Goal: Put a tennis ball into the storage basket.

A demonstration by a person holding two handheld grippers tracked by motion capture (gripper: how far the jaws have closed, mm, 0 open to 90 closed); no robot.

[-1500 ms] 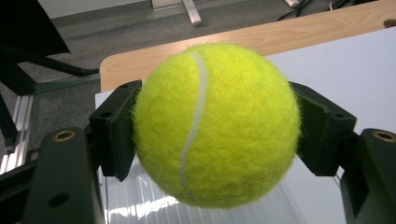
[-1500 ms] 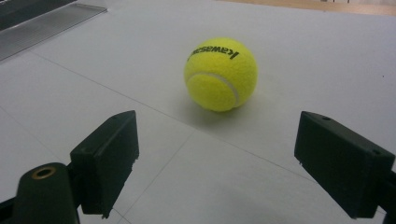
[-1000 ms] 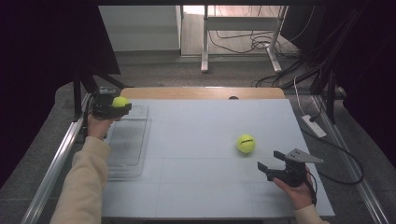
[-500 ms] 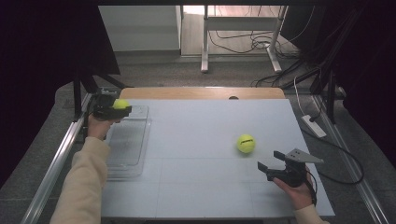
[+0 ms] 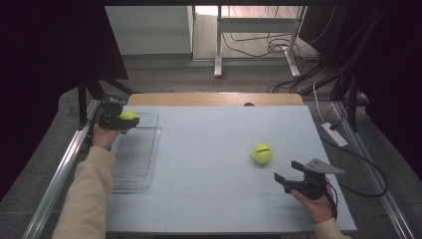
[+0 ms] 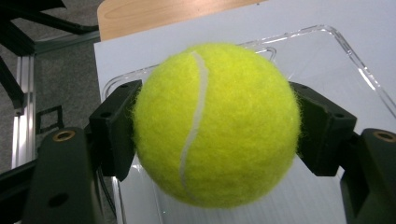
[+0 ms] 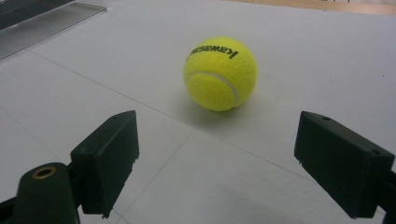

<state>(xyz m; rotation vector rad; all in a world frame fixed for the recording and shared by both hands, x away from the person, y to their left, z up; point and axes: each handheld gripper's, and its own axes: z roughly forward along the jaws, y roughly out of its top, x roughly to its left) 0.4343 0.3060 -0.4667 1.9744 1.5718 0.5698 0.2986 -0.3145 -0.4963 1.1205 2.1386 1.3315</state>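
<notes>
Bright yellow-green on the fuzzy felt tennis ball (image 6: 216, 123) between the matte black blocky jaws of the left gripper (image 5: 118, 121), with one curving white seam running down its face. The shallow clear plastic tray (image 5: 141, 155) beneath it is colourless, catching pale glints along its rim. Over on the flat pale grey-white tabletop (image 5: 209, 149), crossed by thin darker grid lines, sits a second yellow-green felt ball (image 7: 220, 73) with a white seam and black printed lettering (upside down from this side). The right gripper (image 5: 289, 173) is black too, topped with a grey plate. A tan wooden strip (image 5: 214, 99) edges the far side. The person's long sleeve (image 5: 87, 196) is cream.
</notes>
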